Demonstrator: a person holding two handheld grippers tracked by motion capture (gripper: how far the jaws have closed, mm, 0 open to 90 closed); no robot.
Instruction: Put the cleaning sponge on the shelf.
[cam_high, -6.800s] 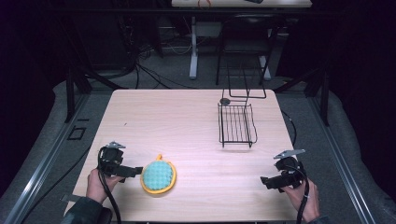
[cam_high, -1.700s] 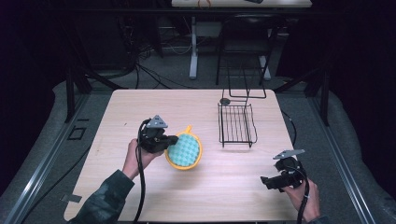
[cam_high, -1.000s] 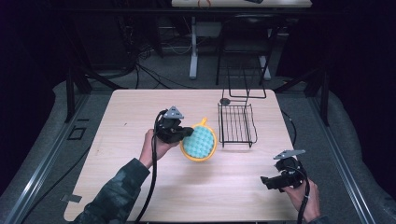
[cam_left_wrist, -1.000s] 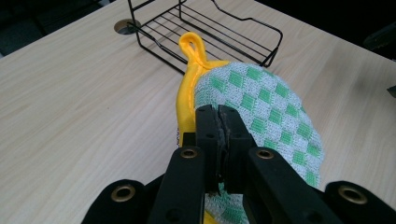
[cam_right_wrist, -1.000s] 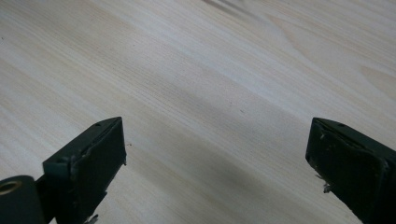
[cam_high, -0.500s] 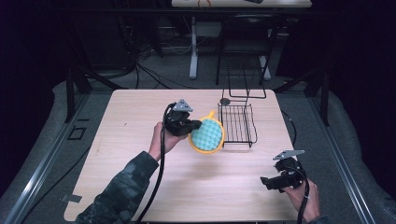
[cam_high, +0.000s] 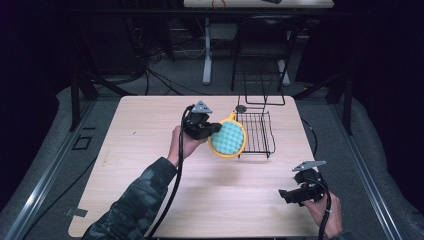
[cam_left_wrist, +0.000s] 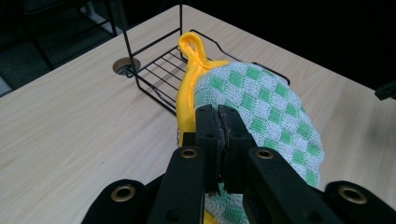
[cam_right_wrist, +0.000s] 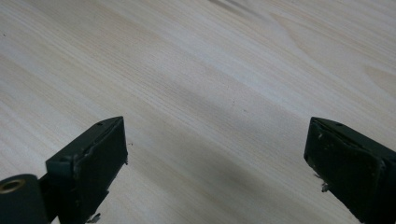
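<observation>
Now, starting at the left of the counter (cam_high: 135, 150), a camouflage sleeve (cam_high: 135, 210) comes up from the near edge and reaches toward the middle, where the person's left hand (cam_high: 181, 145) holds the left gripper (cam_high: 216, 129) raised above the wood. Its fingers (cam_left_wrist: 208, 128) are pressed together on the edge of a round pot holder (cam_high: 228, 139), pinching the cloth between them; in the left gripper view the two black pads meet with only the fabric in the seam. The pot holder has a green-and-white checked face (cam_left_wrist: 261, 102), a yellow rim and a yellow hanging loop (cam_left_wrist: 190, 44) at its far end. It hangs tilted in the air, held off the counter, just beside the left side of a black wire rack (cam_high: 256, 132) and partly over that side. The rack sits on the counter toward the far right corner, with a tall wire back standing at its far end, and a small round hole (cam_left_wrist: 126, 66) in the counter lies just beside its far left corner. Farther right, near the near right corner, the person's right hand (cam_high: 325, 210) holds the right gripper (cam_high: 285, 196) low over bare wood, well apart from the rack. Its fingers (cam_right_wrist: 95, 158) stand wide apart with nothing between them.
</observation>
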